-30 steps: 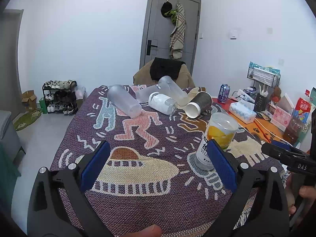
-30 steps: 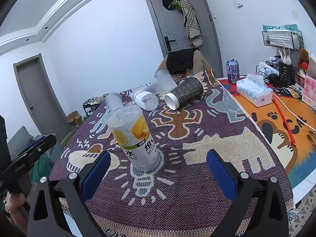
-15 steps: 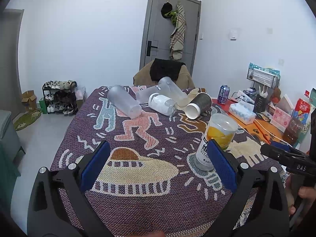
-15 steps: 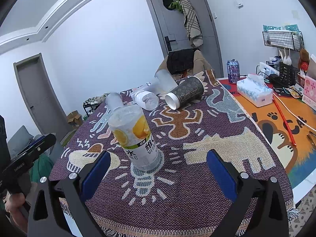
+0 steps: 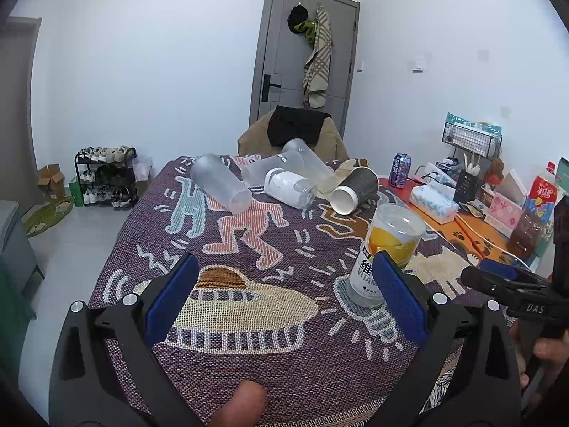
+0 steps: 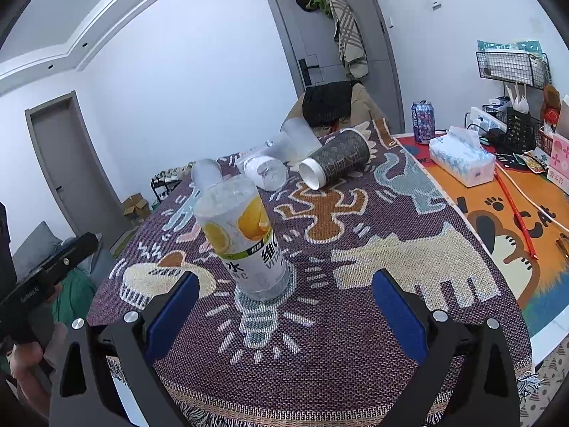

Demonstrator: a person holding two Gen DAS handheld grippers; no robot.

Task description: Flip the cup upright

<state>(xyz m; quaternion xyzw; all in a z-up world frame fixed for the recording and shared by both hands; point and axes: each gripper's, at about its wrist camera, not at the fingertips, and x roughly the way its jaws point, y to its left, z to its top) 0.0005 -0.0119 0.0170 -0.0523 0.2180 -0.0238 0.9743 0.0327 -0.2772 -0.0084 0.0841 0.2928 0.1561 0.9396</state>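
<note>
While both claws (image 5: pixel 284 302) (image 6: pixel 284 306) gape empty, the lemon cup (image 6: pixel 245 242) stands upright near the blanket's (image 6: pixel 355 338) front edge.

- The left gripper (image 5: pixel 284 295), a black two-finger frame with blue rubber pads (image 5: pixel 173 297), has its jaws spread wide apart with nothing between them.
- A bare fingertip (image 5: pixel 242 405) of the person's left hand shows at the bottom edge of the left wrist view, beneath the frame.
- The right gripper (image 6: pixel 284 315), of the same black build with blue pads (image 6: pixel 398 315), also stands wide apart, gripping nothing.
- In the left wrist view, the person's right hand (image 5: pixel 544 352) wraps the black handle at the right edge.
- In the right wrist view, the left hand (image 6: pixel 26 356) grips its handle at the lower left.
</note>
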